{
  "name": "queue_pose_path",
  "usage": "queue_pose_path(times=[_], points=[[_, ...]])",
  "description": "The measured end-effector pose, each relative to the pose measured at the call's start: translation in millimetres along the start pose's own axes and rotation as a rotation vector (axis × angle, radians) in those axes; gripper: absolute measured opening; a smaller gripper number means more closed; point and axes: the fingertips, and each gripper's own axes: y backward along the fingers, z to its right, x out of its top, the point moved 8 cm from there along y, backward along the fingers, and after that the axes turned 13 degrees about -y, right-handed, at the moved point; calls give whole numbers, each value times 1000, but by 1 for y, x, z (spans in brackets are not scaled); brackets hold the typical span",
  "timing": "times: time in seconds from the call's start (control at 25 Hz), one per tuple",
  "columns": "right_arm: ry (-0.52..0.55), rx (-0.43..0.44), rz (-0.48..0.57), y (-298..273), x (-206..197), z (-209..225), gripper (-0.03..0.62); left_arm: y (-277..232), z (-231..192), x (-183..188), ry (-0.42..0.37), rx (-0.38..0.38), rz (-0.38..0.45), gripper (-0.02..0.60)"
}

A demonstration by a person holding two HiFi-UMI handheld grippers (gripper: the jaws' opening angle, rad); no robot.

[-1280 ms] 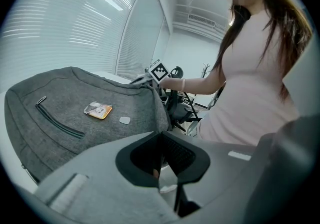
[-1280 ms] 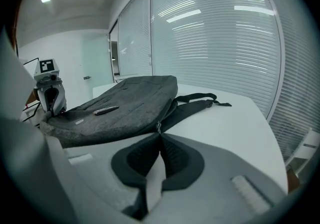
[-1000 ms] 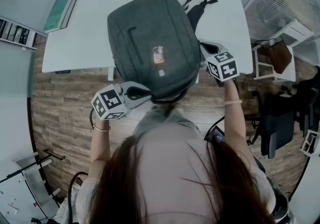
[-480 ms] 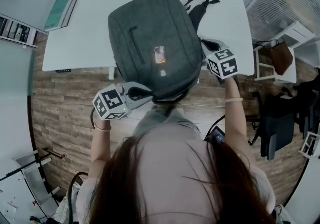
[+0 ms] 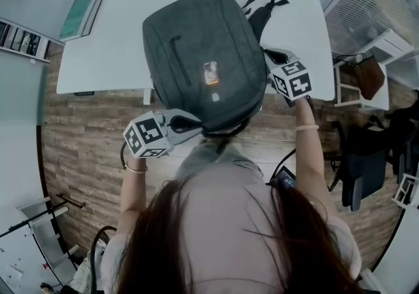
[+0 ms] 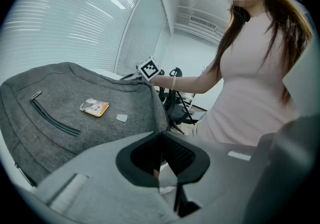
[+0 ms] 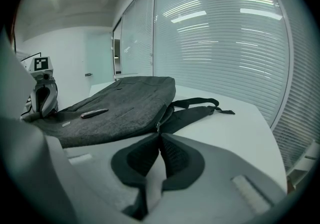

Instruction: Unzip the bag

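Note:
A grey backpack (image 5: pixel 196 44) lies flat on the white table (image 5: pixel 105 57), and its top end hangs over the near edge. It carries an orange tag (image 5: pixel 209 72) and a front pocket zipper (image 6: pixel 52 118). My left gripper (image 5: pixel 195 122) sits at the bag's near left corner, its jaws pressed together on the bag's edge (image 6: pixel 159 135). My right gripper (image 5: pixel 267 57) is at the bag's right side by the black straps (image 5: pixel 258 11). Its jaws are closed where the small metal zipper pull (image 7: pixel 158 127) sits at their tips.
A green notebook (image 5: pixel 77 16) lies at the table's far left corner. To the right of the table stand a white chair holding a brown bag (image 5: pixel 363 73) and a black chair (image 5: pixel 363 155). The person stands at the table's near edge, over a wooden floor.
Both grippers have crept slightly away from the person and to the right, and the bag has shifted a little with them. Neither grip has changed.

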Motion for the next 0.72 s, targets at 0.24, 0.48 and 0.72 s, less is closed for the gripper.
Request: queue_pose_path(times=[0.24,0.48,0.72], points=[[21,17,-4,-3,4,3,15,-2,3,1,6,-9,0,27],[27,37,9,-11,7,7,15,-7,2,1,19,-17,3,26],[29,42,24,-22,11,8,25,-6,1,0,30,-10,8,26]])
